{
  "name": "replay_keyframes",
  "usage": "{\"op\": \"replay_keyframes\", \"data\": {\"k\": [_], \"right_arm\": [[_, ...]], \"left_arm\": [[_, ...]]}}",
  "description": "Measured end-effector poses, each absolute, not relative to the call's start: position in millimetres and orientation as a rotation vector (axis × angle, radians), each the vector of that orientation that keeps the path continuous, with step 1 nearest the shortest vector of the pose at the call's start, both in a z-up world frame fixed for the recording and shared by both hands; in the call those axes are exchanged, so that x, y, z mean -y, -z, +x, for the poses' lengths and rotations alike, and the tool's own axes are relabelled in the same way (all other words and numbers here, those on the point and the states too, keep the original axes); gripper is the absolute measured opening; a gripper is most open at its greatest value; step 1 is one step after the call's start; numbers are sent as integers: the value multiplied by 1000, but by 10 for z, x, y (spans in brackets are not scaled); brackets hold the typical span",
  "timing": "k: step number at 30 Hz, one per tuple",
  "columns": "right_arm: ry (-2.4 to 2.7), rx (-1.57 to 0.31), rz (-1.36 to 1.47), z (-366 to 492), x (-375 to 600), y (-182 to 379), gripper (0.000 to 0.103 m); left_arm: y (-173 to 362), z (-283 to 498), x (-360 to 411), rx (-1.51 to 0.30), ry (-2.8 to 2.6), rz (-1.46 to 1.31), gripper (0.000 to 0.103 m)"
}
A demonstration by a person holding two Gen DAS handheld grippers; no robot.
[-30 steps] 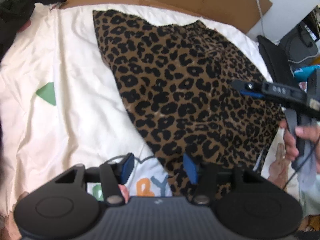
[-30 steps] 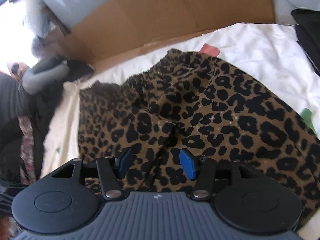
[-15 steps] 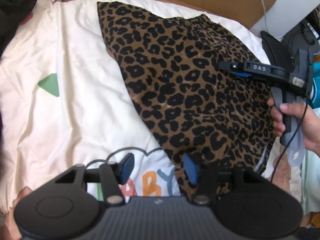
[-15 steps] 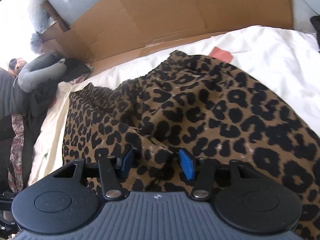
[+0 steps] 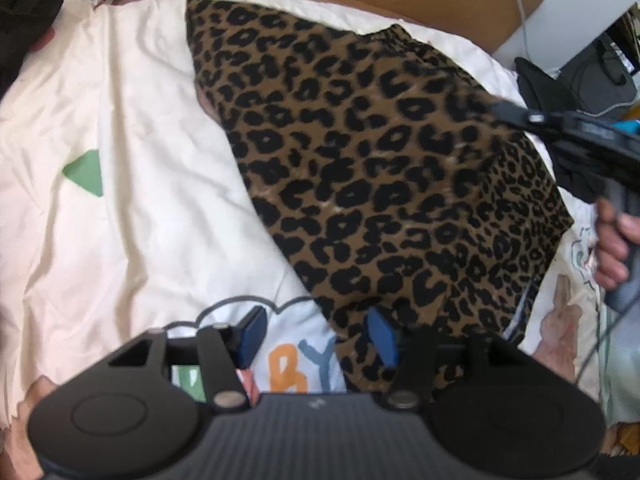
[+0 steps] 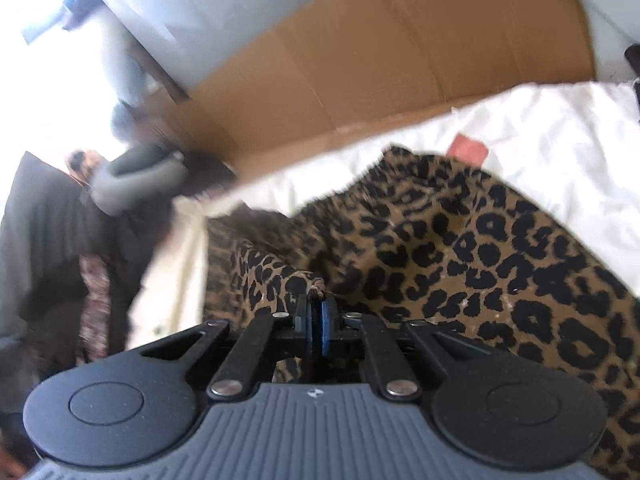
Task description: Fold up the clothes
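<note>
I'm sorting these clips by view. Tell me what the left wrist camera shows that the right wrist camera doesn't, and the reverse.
Only the left wrist view: the left gripper open above the lettered bedsheet, and a hand holding the other tool. Only the right wrist view: the right gripper shut on a pinch of fabric. Both: the leopard-print garment and cardboard behind.
</note>
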State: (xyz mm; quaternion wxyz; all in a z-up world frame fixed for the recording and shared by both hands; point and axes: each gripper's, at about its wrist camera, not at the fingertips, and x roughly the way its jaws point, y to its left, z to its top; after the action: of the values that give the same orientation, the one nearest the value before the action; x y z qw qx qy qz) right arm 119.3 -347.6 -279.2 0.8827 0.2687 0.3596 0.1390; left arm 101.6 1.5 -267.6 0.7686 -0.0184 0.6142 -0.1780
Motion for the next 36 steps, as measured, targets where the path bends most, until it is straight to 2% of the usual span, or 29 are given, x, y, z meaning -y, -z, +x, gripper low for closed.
{"op": "replay_keyframes", "data": {"k": [5, 14, 36], "right_arm": [[-282, -694, 621, 906, 3614, 2517, 1], [-224, -661, 669, 550, 3900, 2393, 1], [144, -754, 874, -40, 4978, 3219, 0]], "left_arm": [[2693, 1001, 11, -1342, 388, -37, 59], [2731, 989, 122, -1356, 403, -16, 59], [2877, 950, 553, -1391, 495, 47, 59]]}}
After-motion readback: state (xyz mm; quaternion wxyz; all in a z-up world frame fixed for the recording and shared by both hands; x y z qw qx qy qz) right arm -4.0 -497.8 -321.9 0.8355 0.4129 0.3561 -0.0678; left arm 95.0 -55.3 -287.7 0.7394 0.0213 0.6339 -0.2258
